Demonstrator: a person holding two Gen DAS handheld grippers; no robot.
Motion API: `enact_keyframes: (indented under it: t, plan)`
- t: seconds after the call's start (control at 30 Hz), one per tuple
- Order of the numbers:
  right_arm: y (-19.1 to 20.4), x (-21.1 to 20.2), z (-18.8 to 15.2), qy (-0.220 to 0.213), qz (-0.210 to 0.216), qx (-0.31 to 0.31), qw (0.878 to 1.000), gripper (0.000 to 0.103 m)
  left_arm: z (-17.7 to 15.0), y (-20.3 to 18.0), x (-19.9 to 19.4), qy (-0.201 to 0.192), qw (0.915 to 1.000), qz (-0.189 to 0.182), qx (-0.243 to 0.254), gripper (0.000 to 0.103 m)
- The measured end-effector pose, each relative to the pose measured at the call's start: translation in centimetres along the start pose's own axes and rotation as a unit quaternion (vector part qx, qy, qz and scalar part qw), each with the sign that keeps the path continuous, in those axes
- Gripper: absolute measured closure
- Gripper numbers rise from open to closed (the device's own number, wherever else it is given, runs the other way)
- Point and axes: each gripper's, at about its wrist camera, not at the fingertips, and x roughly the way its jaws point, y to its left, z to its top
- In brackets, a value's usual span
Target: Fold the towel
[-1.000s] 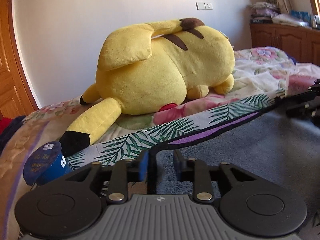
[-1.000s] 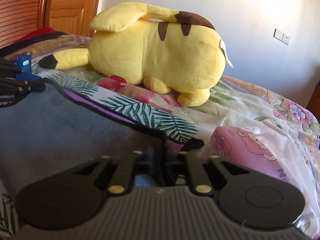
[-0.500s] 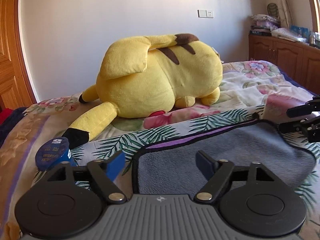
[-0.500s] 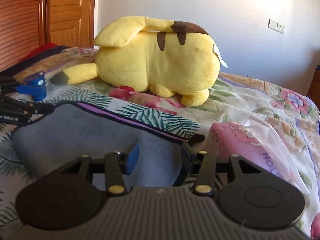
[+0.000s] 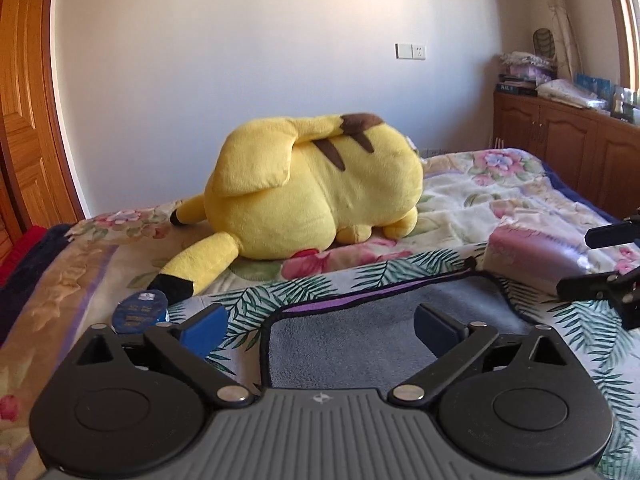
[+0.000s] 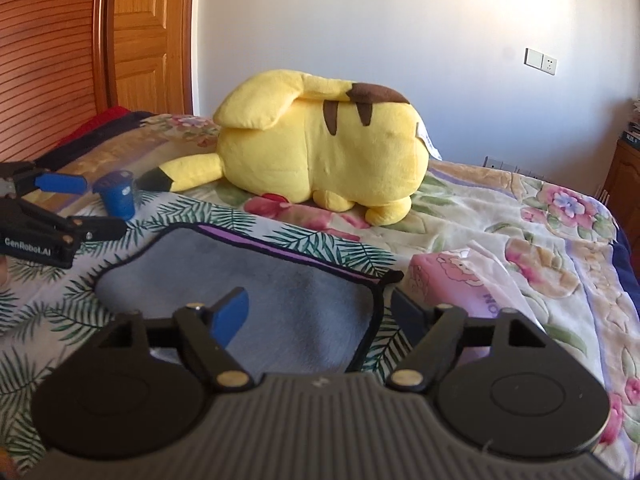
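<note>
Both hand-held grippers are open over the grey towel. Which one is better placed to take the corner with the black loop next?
Right. The right hand-held gripper has the towel edge between its fingers, with the loop just ahead. From the left hand-held gripper, that loop lies far across the towel.

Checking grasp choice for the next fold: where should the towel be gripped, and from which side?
Grip the towel at its two far corners, where the black-trimmed edge turns: left tool on the corner by the blue cup, right tool on the corner with the small loop. It lies flat, so come in low from the near side and pinch the hem; both tools are open.
</note>
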Motion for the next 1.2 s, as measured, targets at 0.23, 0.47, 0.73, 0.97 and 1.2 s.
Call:
enact_keyframes:
  t: [0.23,0.47,0.73,0.97,1.2]
  plan:
    - [0.8,-2.7,0.3,-0.011,-0.015,0.008,1.0,0.0,1.1,-0.3,-3.5,-0.008,1.0,-0.003,0.004,0.017]
    - [1.5,-5.0,0.7,-0.019,-0.016,0.02,0.999,0.0,2.0,-0.5,-7.0,-0.017,0.9998,-0.003,0.003,0.017]
    - [1.7,-8.3,1.5,-0.038,-0.022,0.03,0.999,0.0,3.1,-1.1,-10.9,-0.03,0.9995,-0.001,0.002,0.017]
    - [1.7,-11.4,2.2,-0.055,-0.028,0.037,0.997,0.0,3.7,-1.7,-14.8,-0.034,0.9994,-0.001,-0.007,0.016]
    - [1.9,-14.1,2.8,-0.065,-0.034,0.042,0.996,0.0,3.9,-2.4,-18.1,-0.045,0.9989,0.009,-0.004,0.016]
